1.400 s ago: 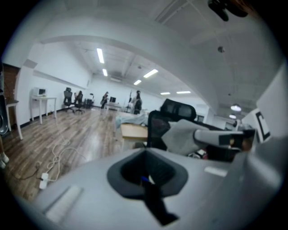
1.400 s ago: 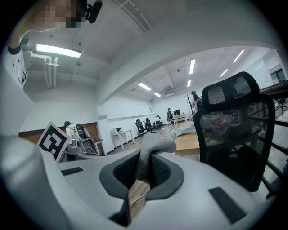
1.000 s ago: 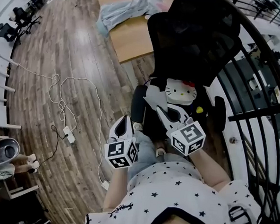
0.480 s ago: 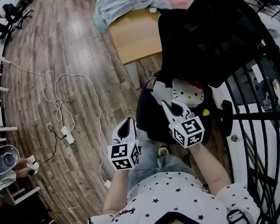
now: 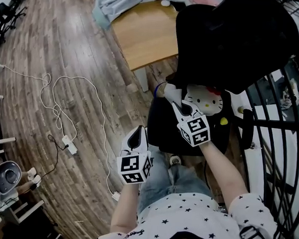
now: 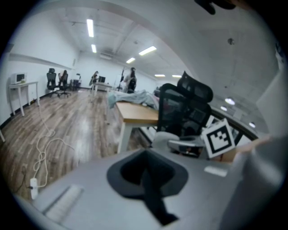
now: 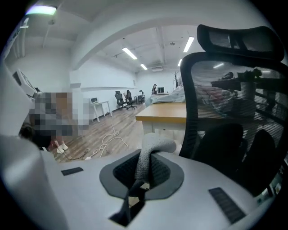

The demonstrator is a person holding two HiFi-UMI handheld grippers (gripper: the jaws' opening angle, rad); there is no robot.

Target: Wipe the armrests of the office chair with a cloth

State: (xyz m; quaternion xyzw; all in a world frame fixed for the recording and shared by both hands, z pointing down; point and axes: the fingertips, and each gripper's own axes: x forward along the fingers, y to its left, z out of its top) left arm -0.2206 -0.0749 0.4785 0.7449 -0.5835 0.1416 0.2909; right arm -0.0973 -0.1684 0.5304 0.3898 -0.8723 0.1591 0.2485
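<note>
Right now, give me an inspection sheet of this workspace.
Surface: wood floor; no worktop in use.
Job's things: black chair with armrest; grey cloth held by the seat's left side.
Clutter: cat-face cushion on the seat; fabric heap on the desk.
Grippers: right gripper shut on the cloth; left gripper shut, empty, off the chair.
Cables: white cable looped across the floor; power strip.
Surroundings: black railing right of the chair; white device at lower left.
</note>
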